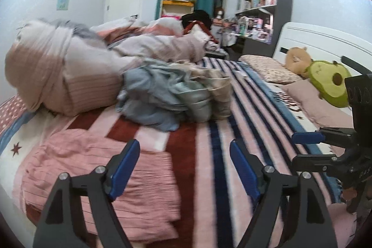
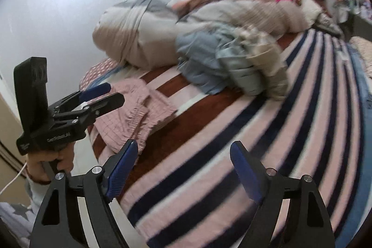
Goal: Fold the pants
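**Folded pink pants on the striped bed**

The pink pants (image 1: 97,178) lie folded at the left on the striped blanket (image 1: 209,155). Above them, the left gripper (image 1: 184,163) is spread apart and empty. Further right, the right gripper (image 2: 183,165) is likewise apart, over bare stripes.

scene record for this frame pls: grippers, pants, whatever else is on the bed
left gripper: open, empty, above the pink pants
right gripper: open, empty, over the striped blanket
pink pants: folded, near bed edge, touched by neither gripper
unfolded clothes pile: blue and beige garments, mid-bed
duvet: bundled behind the pile
avocado plush: by the headboard, beside a bear plush
image quality: motion blur
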